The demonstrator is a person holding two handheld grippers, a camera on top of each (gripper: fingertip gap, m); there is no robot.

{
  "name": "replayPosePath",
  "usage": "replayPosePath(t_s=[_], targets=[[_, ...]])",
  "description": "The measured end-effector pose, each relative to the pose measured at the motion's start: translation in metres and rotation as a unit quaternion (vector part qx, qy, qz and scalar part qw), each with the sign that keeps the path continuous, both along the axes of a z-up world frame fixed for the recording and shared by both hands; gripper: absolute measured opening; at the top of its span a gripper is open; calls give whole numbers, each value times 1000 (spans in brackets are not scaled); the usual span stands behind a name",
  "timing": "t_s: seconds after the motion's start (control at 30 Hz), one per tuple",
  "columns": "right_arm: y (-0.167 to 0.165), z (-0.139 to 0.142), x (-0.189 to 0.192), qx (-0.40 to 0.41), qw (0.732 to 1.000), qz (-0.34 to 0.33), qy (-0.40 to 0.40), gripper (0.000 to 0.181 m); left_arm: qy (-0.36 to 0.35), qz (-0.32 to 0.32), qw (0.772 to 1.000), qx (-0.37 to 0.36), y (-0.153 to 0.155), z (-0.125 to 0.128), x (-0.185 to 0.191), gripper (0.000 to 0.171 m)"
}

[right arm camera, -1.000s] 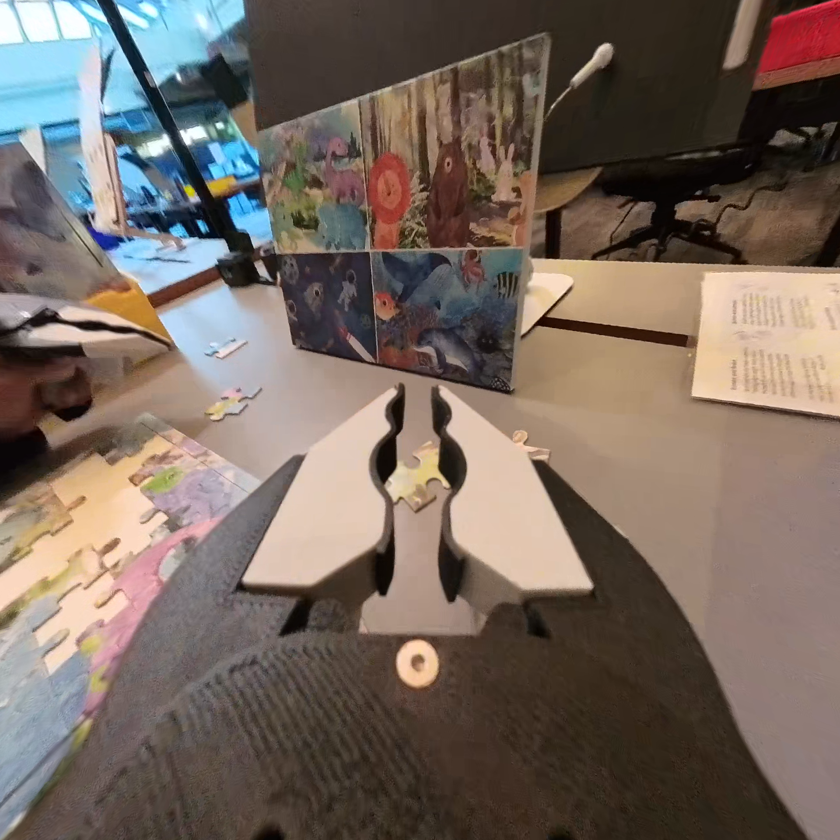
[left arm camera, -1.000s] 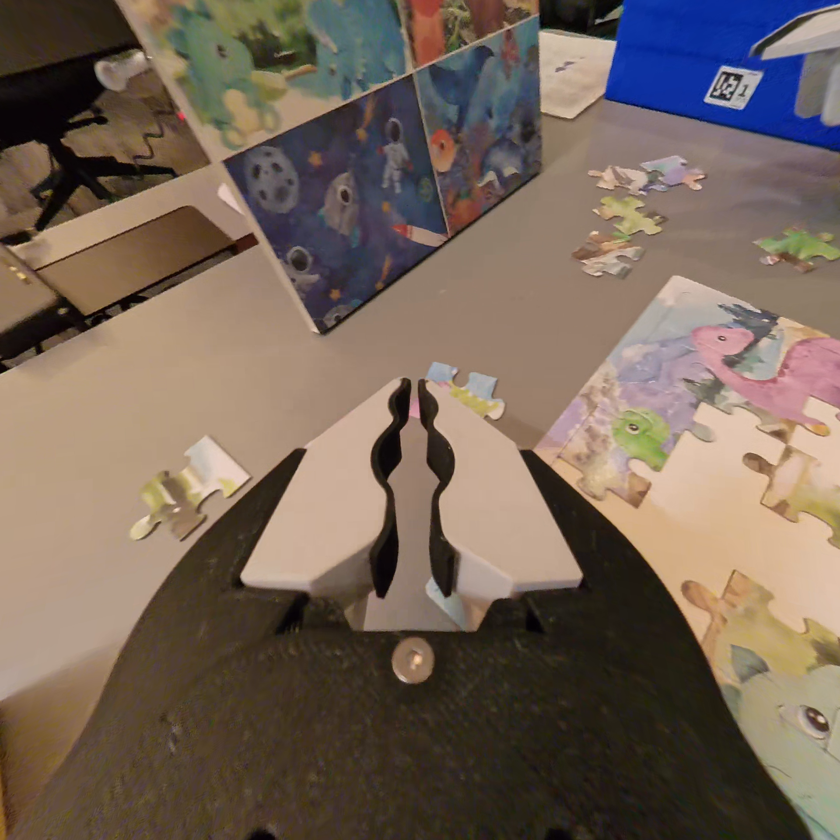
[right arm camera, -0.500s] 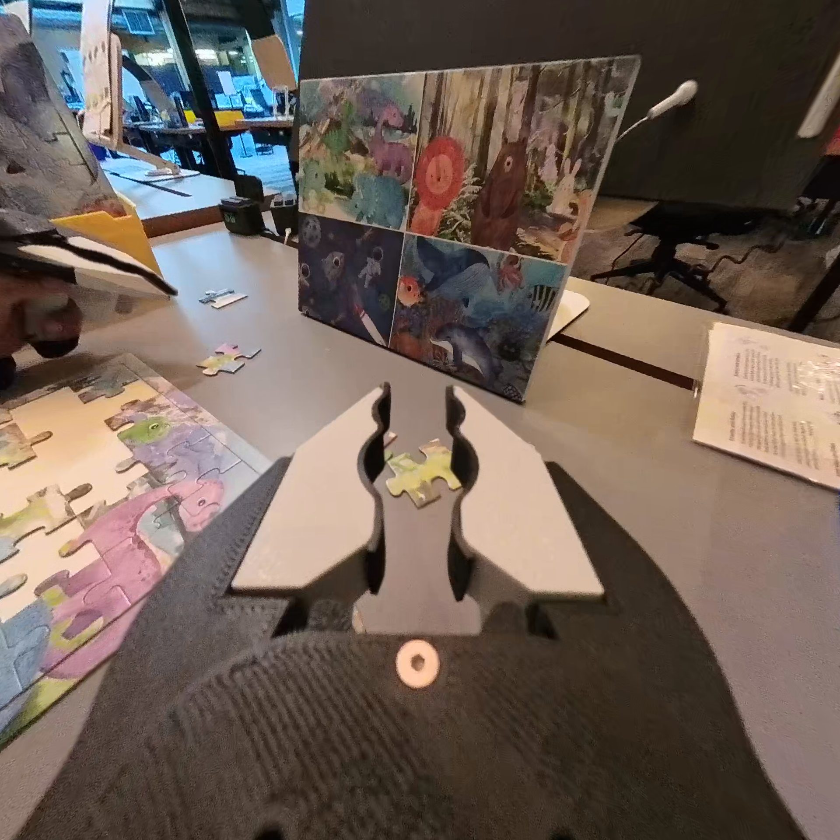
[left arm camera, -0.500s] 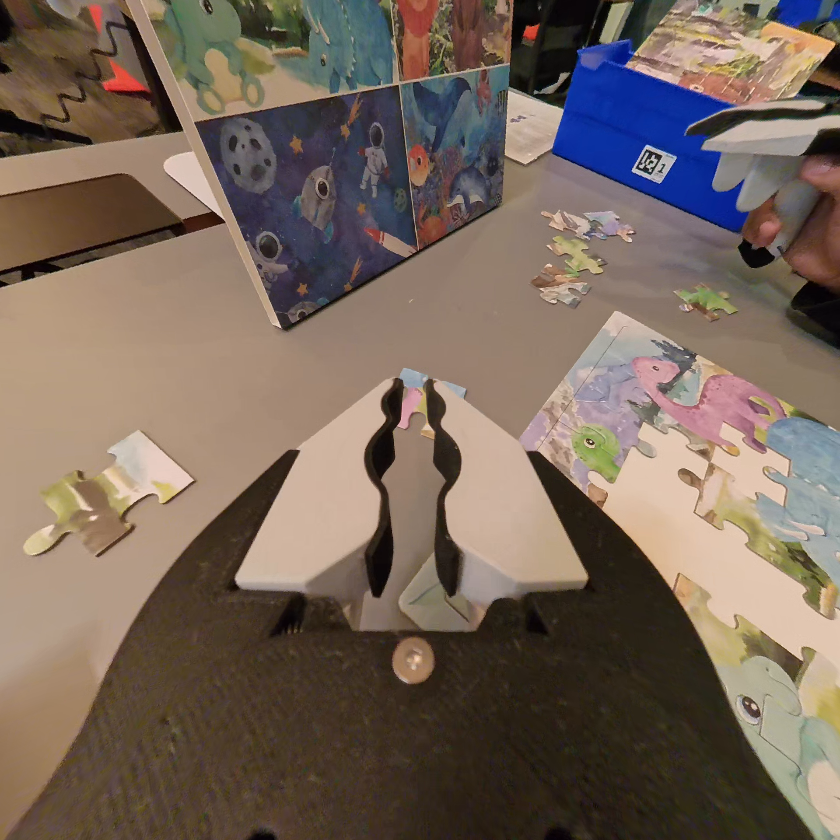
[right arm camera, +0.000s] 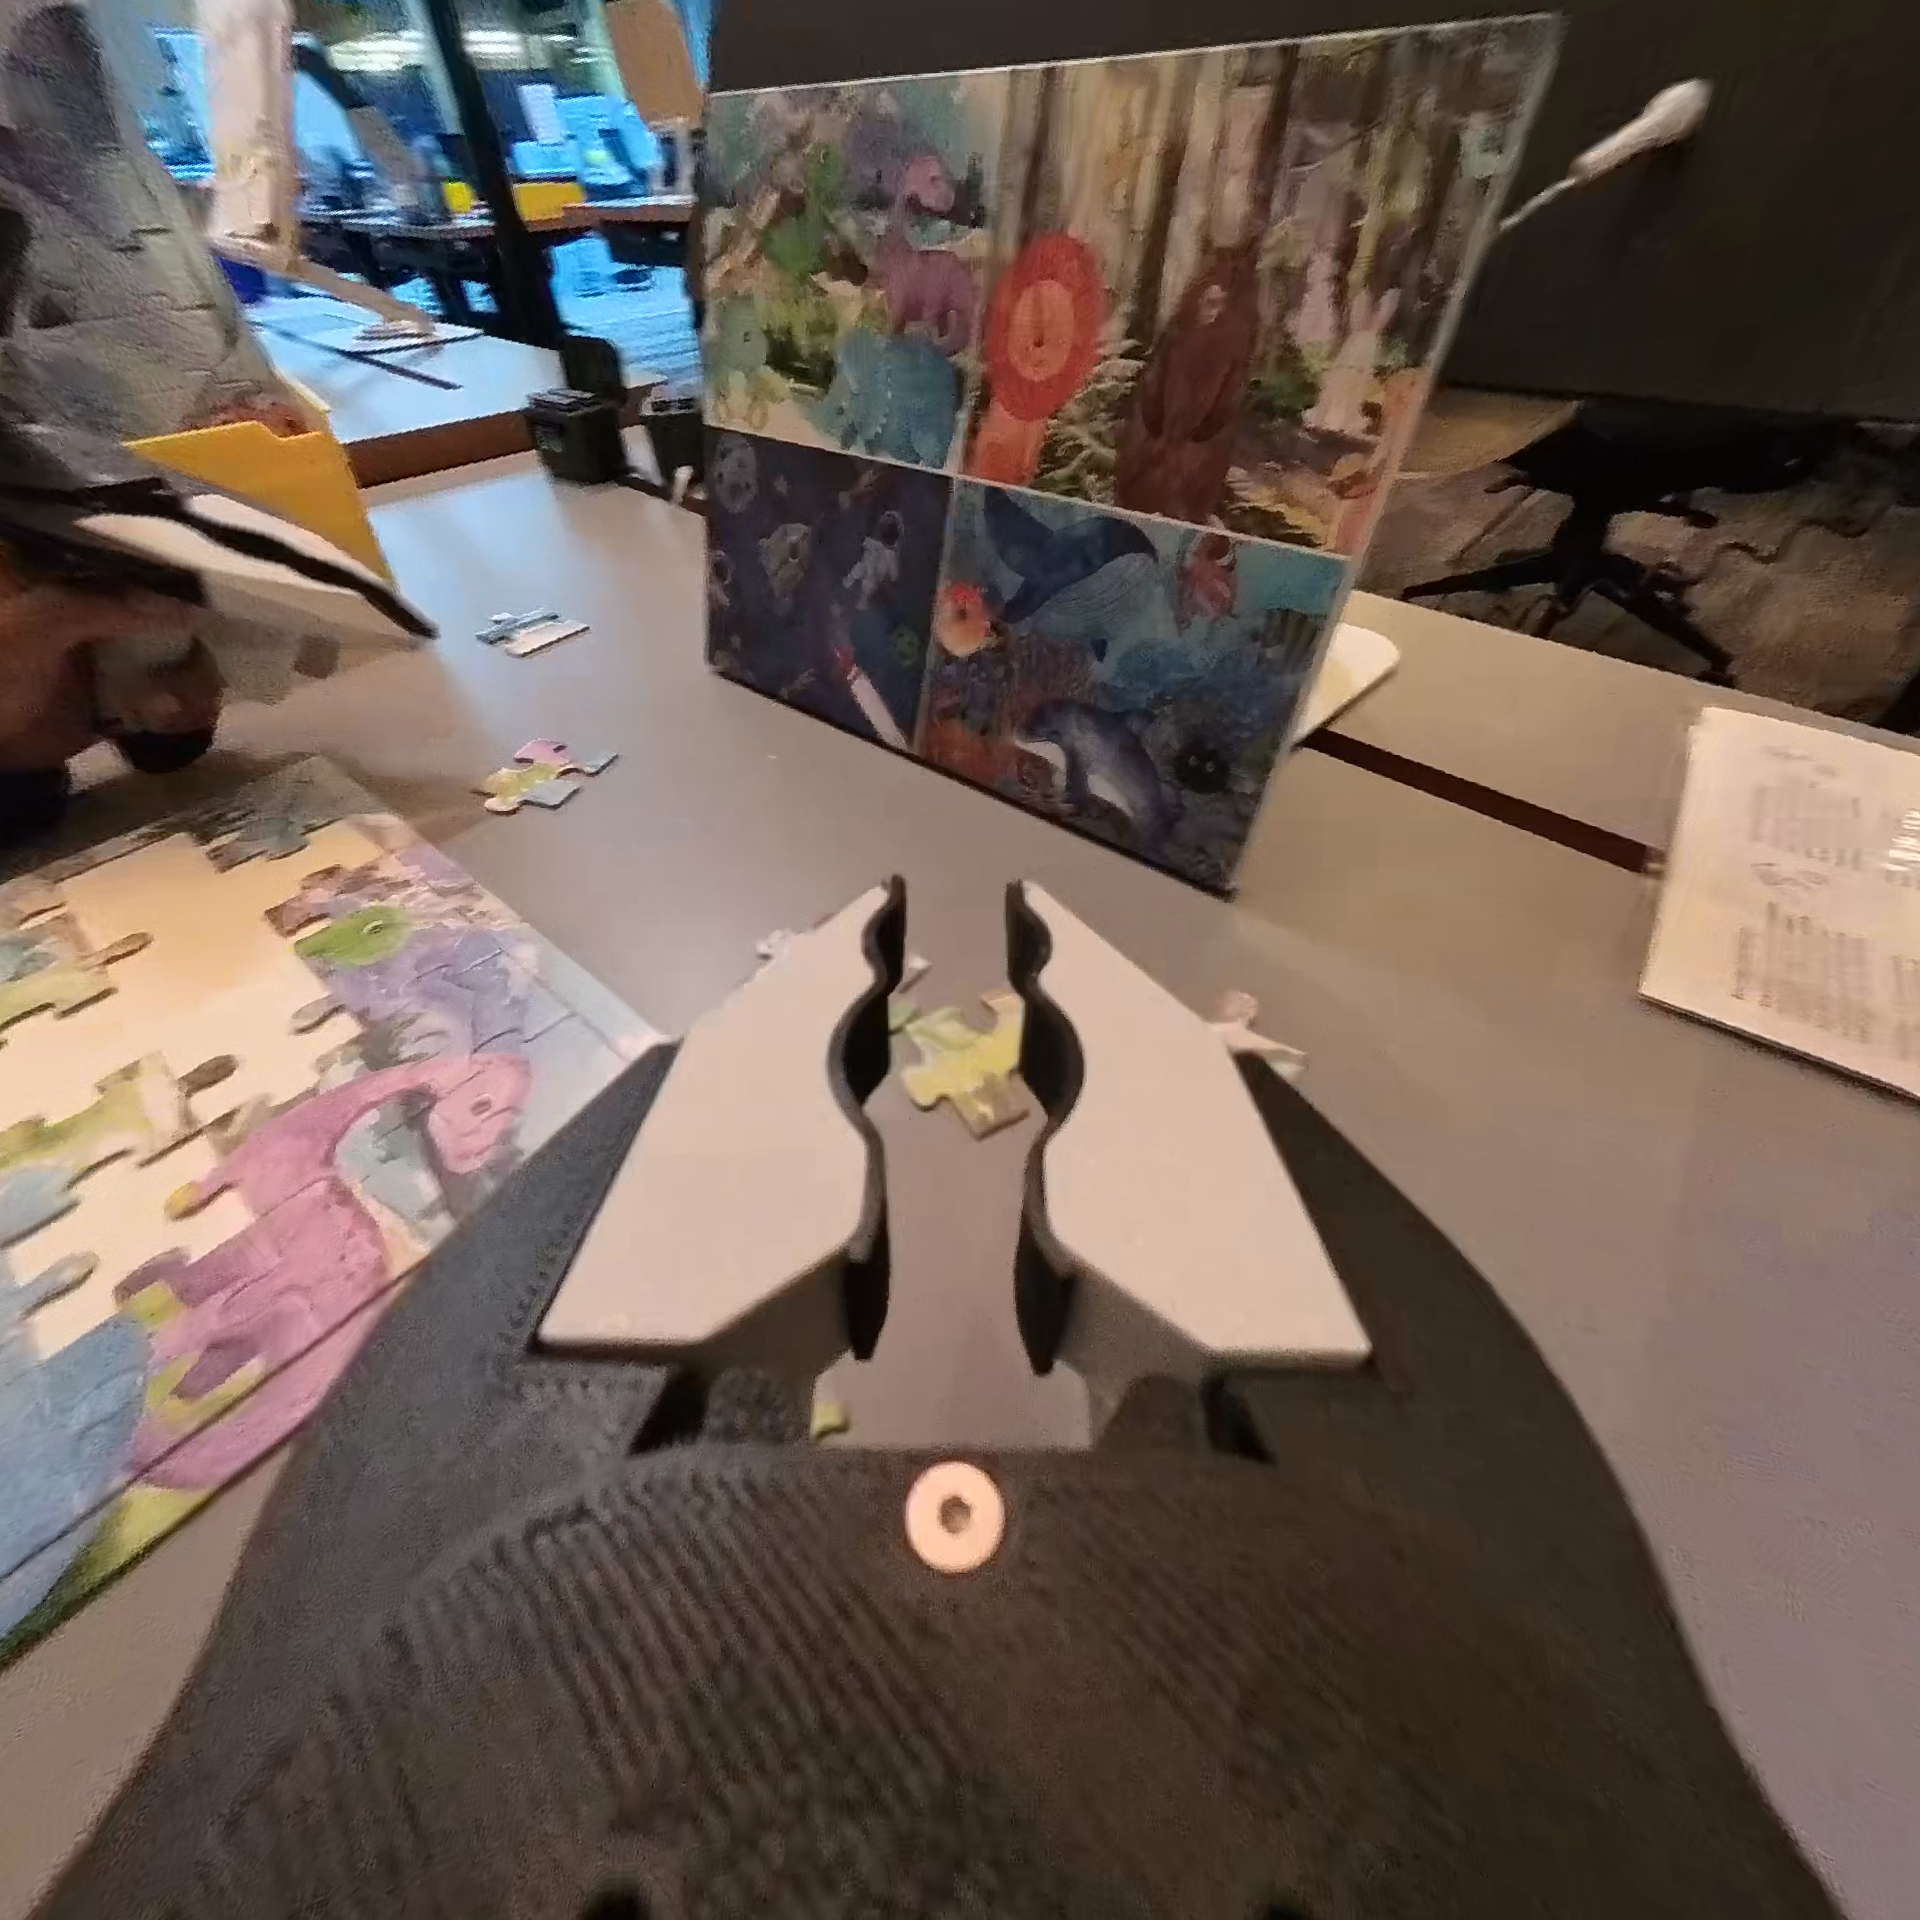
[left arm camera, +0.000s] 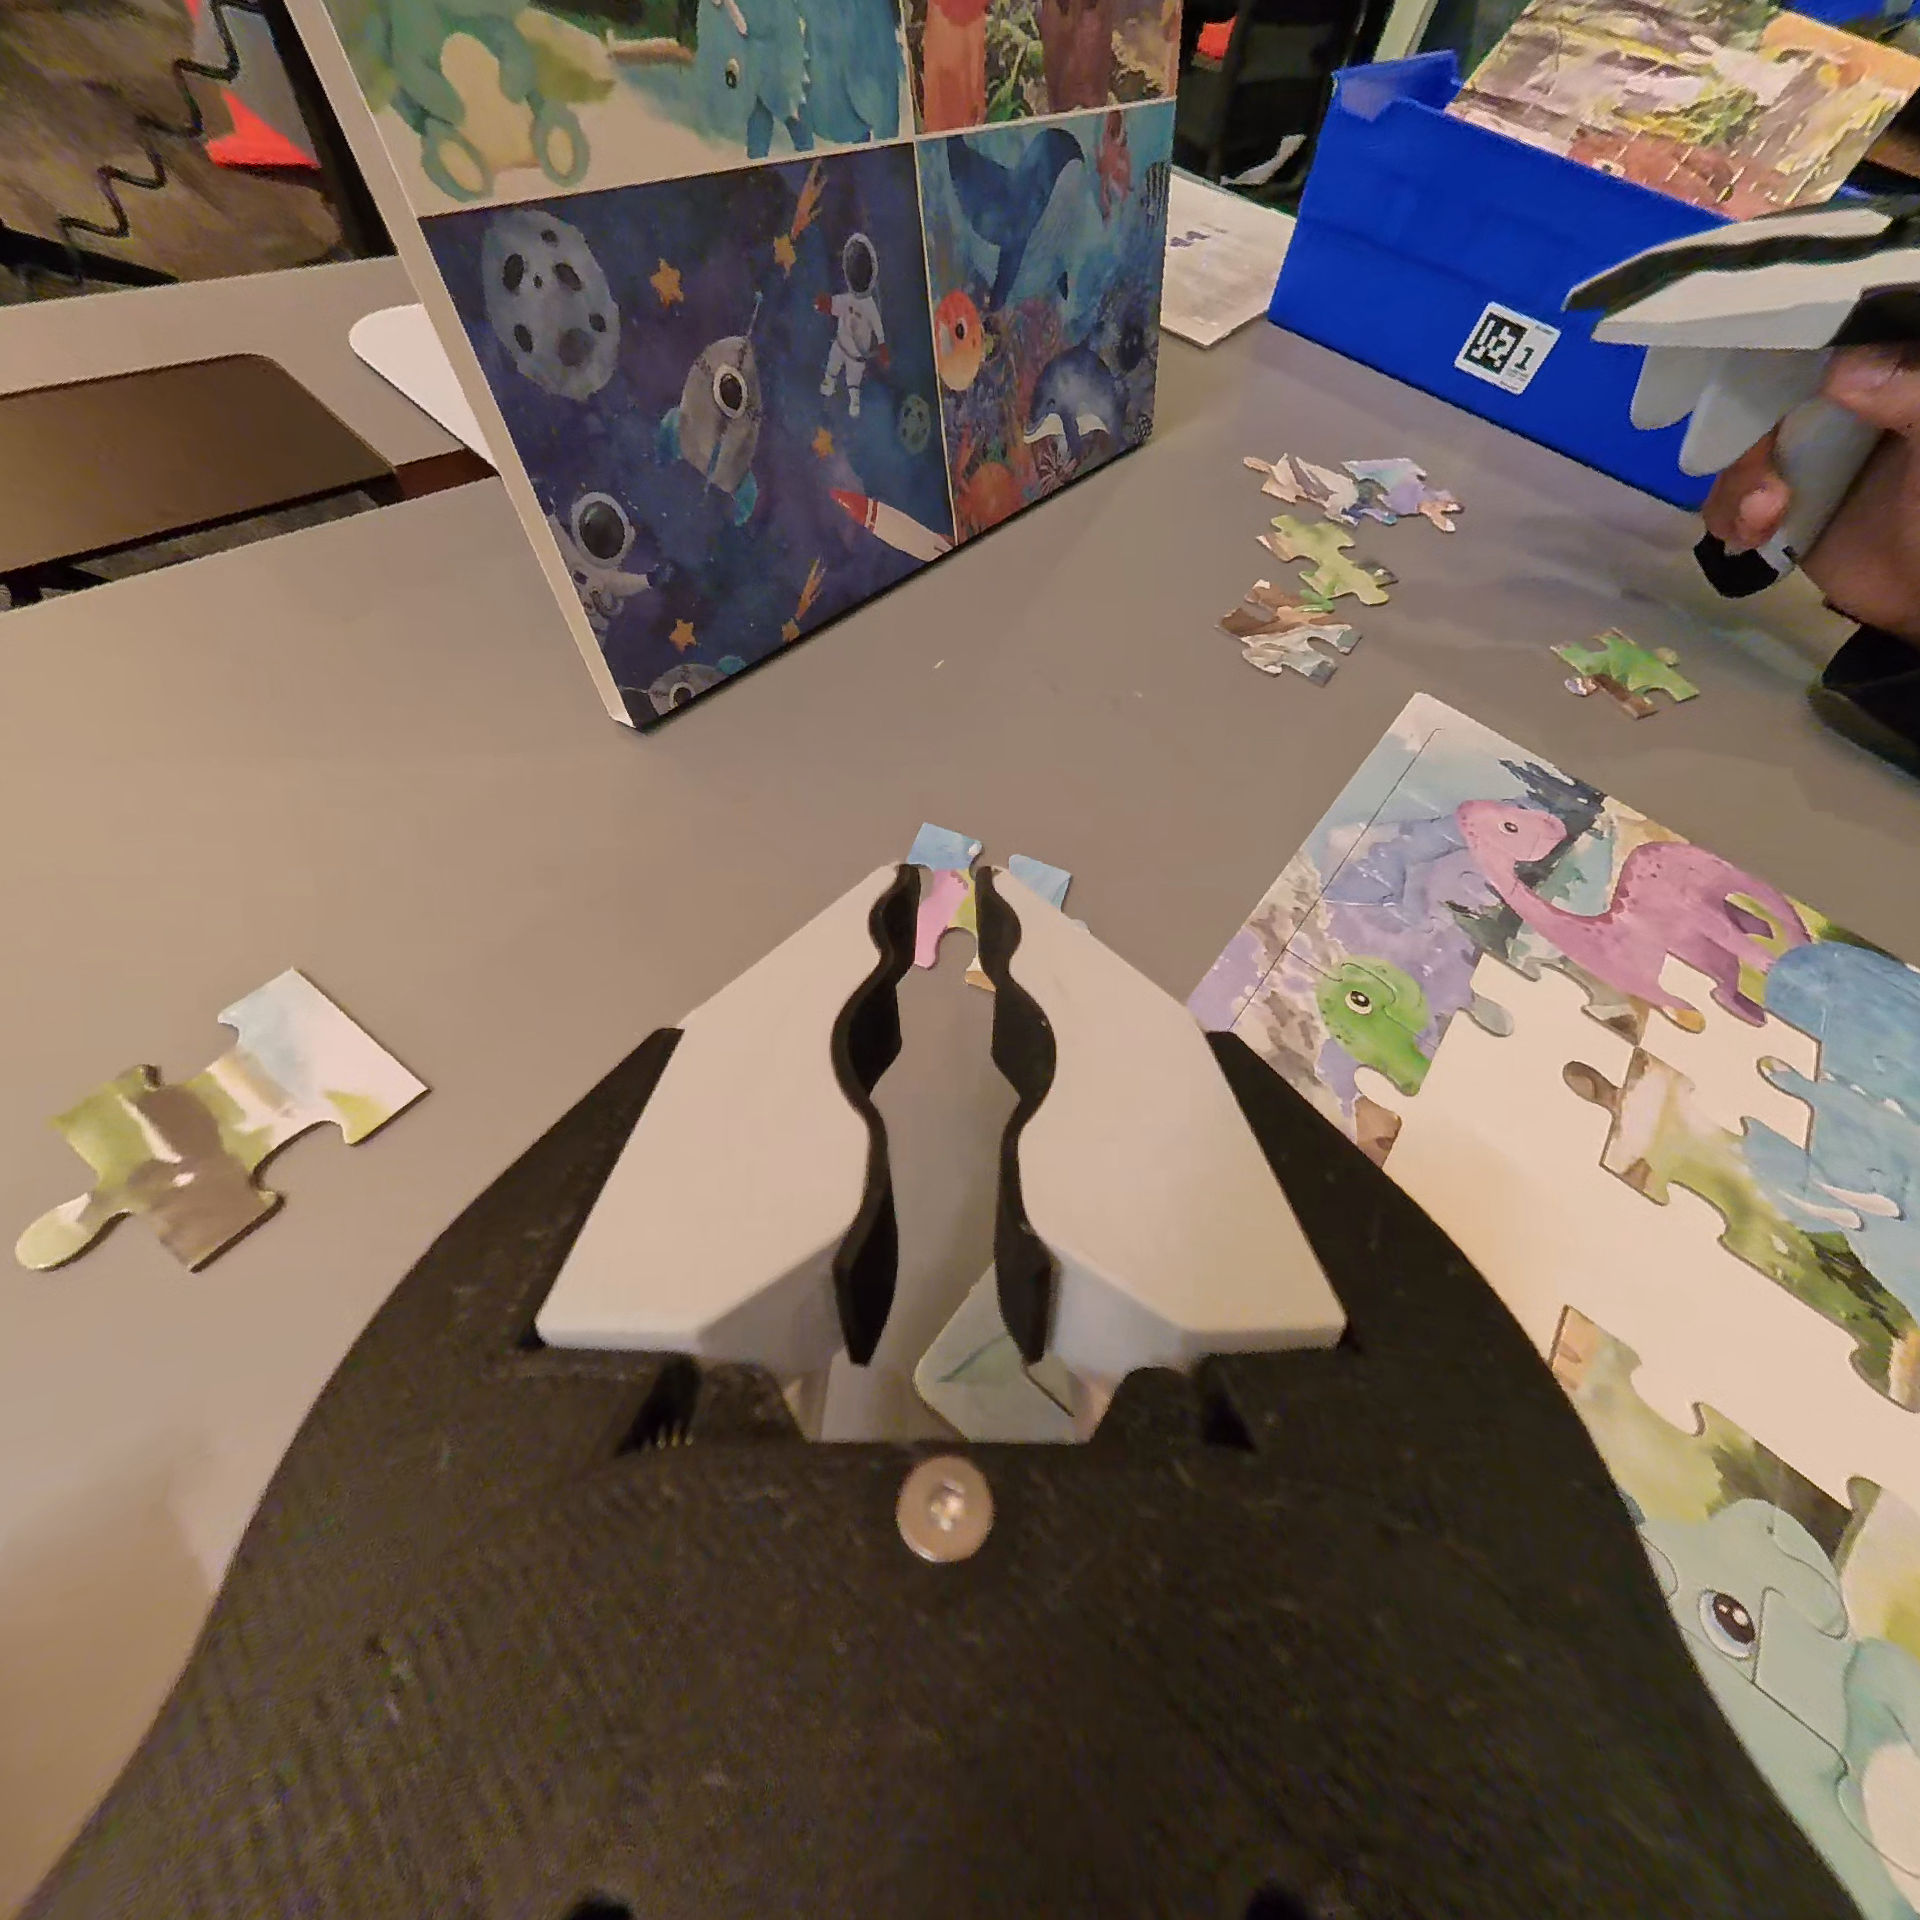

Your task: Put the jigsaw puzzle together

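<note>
Left gripper narrowly parted over pink-blue piece on table, holding nothing. Right gripper agape above green piece. Puzzle half done. Best lowered flat, straddling edges, pinched, then lifted before aligning tabs.

Open office or lab room, long grey tables, rolling office chair, rows of desks behind glass
</note>
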State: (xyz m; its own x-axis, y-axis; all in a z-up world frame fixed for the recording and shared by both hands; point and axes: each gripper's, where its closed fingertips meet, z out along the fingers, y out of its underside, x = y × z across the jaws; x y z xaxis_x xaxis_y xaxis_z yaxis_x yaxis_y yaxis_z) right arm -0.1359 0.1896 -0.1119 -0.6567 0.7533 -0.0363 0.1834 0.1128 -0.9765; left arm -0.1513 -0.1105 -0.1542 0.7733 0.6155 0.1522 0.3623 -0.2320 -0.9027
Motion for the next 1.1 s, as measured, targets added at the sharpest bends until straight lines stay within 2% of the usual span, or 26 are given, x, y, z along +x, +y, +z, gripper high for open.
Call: replayPosePath(t_s=[0.1,0.17,0.27,0.33,0.43,0.53,0.57,0.6,0.67,0.73,0.8,0.93,1.1], targets=[[-45,-19,34,21,985,157,-68,26,3,-3,1000,-7,2,-1,1,9],[-65,-39,48,85,973,198,-83,29,4,-6,1000,-14,4,-2,3,9],[-80,-63,52,186,961,195,-62,31,10,-10,1000,-24,6,-2,4,10],[-82,-67,50,210,959,184,-53,31,22,-15,999,-27,7,2,7,11],[-78,-55,42,177,970,161,-43,31,38,-32,999,-10,11,16,22,18],[-65,-34,31,119,985,125,-27,31,27,-120,990,62,42,46,86,30],[-62,-28,29,99,988,118,-25,31,20,-151,986,63,53,47,111,31],[-60,-22,28,82,990,115,-23,31,8,-177,983,36,60,39,133,33],[-58,-15,28,60,992,111,-21,31,-12,-216,974,-60,63,11,168,37],[-60,-10,30,57,992,112,-14,31,-6,-235,960,-152,58,-14,189,36],[-63,-8,32,66,991,113,-4,31,-5,-246,947,-208,56,-31,203,35],[-69,-12,37,90,989,119,4,32,-20,-270,930,-249,64,-53,215,36],[-68,-18,39,86,989,121,-9,31,-32,-294,927,-231,80,-56,215,36]])
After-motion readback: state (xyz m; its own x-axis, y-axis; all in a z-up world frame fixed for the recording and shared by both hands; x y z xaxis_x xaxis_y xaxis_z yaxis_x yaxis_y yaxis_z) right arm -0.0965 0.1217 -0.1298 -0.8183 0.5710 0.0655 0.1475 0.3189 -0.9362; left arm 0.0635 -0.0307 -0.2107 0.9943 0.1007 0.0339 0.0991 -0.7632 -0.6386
